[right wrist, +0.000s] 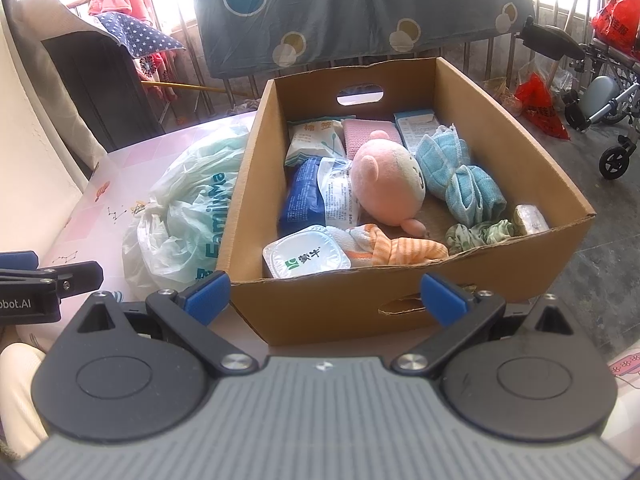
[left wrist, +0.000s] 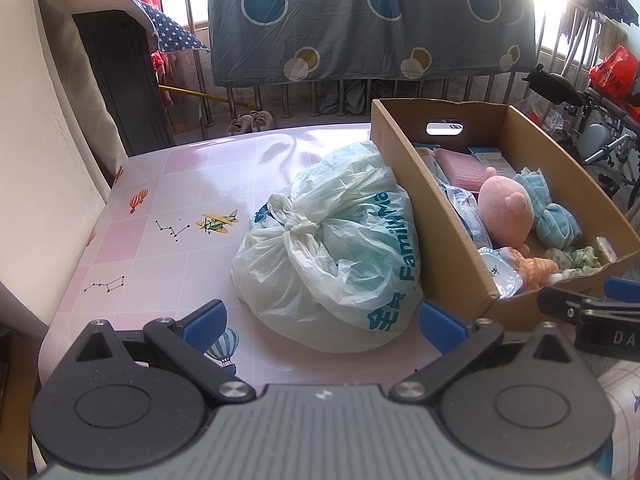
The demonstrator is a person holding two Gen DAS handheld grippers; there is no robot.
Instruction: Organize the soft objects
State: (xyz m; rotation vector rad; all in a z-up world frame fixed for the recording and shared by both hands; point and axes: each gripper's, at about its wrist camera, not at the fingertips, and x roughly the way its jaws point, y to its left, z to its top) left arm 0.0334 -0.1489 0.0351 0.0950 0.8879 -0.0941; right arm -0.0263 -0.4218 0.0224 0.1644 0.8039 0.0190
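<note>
Left wrist view: your left claw (left wrist: 322, 318), jaws apart, has the bag (left wrist: 332, 248) dead ahead; the box (left wrist: 444, 248) lies right.

Contents of knotted plastic bag (left wrist: 332, 248) hidden behind translucent film; printed lettering partly folded out of sight. Lower layers inside cardboard box (right wrist: 400, 300) covered by pink plush toy (right wrist: 386, 184), blue cloths (right wrist: 460, 176) and packets. Small wrapped item (right wrist: 530, 218) in box corner too blurred to identify. Text on blue packet (right wrist: 304, 194) too small to read. Other gripper cut off by frame edge in both wrist views.
</note>
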